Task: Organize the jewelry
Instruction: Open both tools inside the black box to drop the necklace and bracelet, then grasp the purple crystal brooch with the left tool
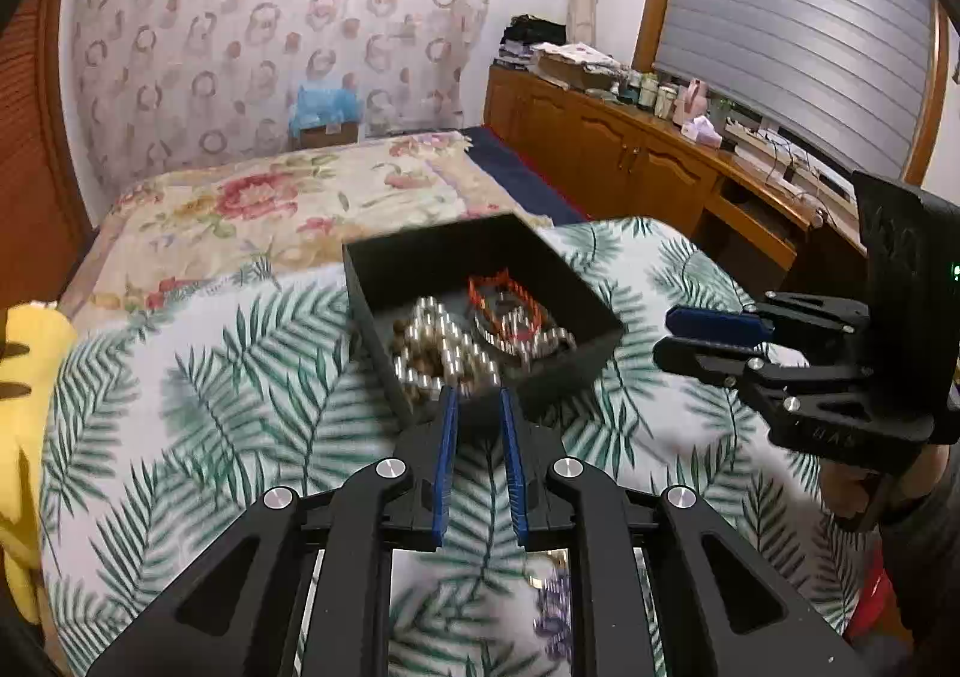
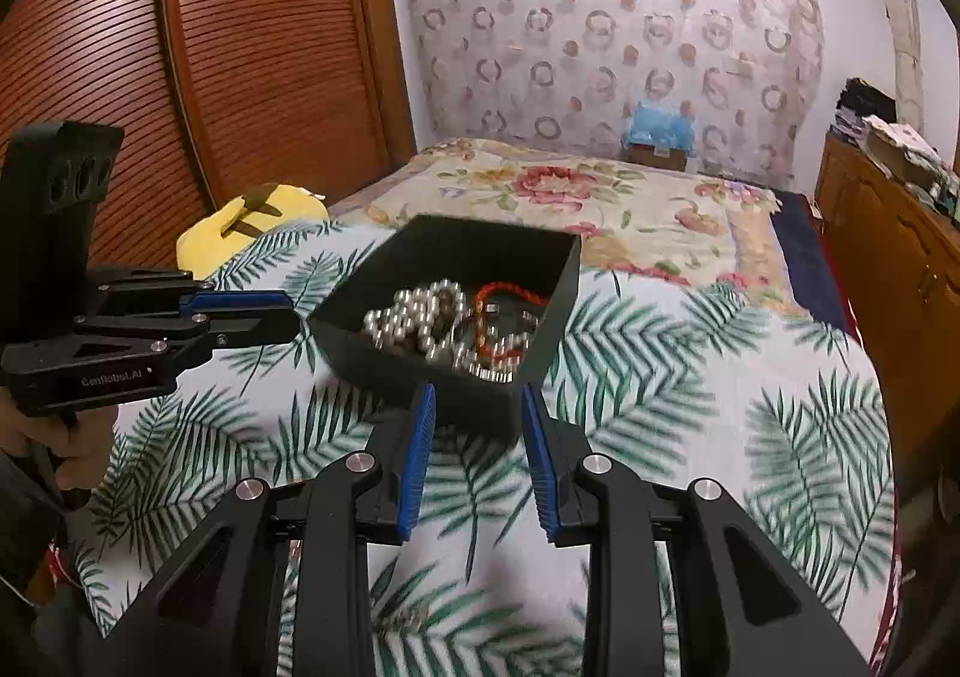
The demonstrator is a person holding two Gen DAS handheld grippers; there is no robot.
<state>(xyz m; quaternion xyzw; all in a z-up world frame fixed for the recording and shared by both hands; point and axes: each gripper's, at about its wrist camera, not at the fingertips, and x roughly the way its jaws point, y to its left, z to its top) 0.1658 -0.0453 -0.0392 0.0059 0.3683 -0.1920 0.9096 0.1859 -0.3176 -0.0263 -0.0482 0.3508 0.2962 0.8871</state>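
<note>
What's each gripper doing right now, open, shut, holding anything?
Left gripper: open, nothing between the pads, just short of the black box.
Right gripper: open, empty, near the box's front wall.

Support surface: bed (image 2: 690,377), covered at the near end by a white spread with green palm-leaf print (image 1: 180,437). Beyond it, a cream floral quilt (image 2: 600,197) covers the far part of the bed, up to the wall end.

Landmark: open black box (image 2: 456,281), resting directly on the palm-leaf spread, set corner-on to both cameras. Box holds silver-bead strands and a red-orange cord piece, heaped together.

Left of the box, at the bed's edge: yellow soft item (image 2: 258,227) with dark markings; identity unclear.

Right of the box, beyond it: dark blue strip (image 2: 804,257) running along the bed's side.
</note>
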